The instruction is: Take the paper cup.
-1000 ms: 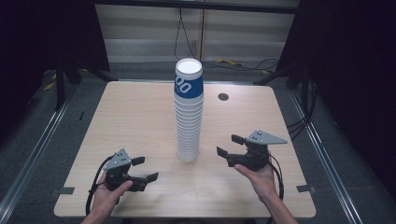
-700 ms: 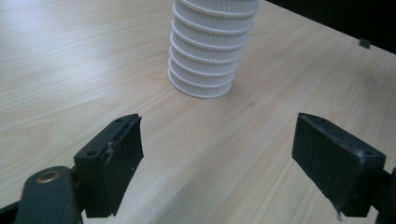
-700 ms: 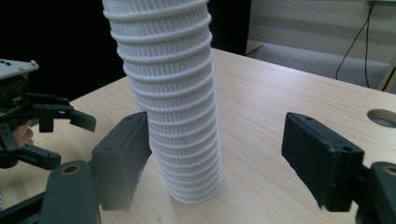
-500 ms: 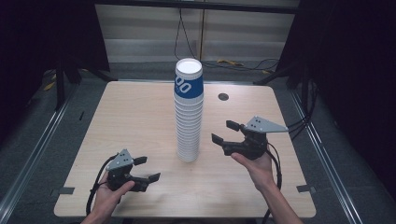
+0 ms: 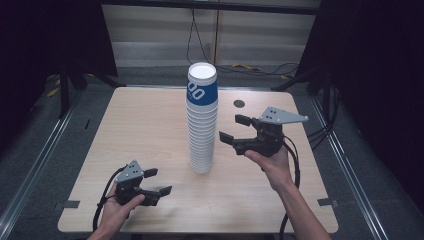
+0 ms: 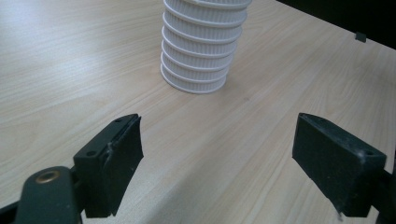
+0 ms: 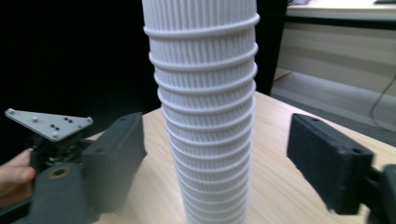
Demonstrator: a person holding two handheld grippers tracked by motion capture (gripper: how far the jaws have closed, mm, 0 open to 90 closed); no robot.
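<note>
The left gripper (image 5: 154,182) sits low on the table (image 5: 150,125), its jaws wide apart and empty. In the middle stands a tall stack of cups (image 5: 202,120). The right gripper (image 5: 235,129), just beside the stack, has just been opening its jaws, with nothing between them.

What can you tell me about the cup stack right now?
The stack of paper cups is a tall, upright column of nested white cups with ribbed walls and rolled rims, standing near the middle of the wooden table. The topmost cup carries a blue band with white lettering and shows a white inside. Only the table touches it. The right gripper, jaws open, is beside its middle without contact; the left gripper rests low near the table's front edge, apart from it.
</note>
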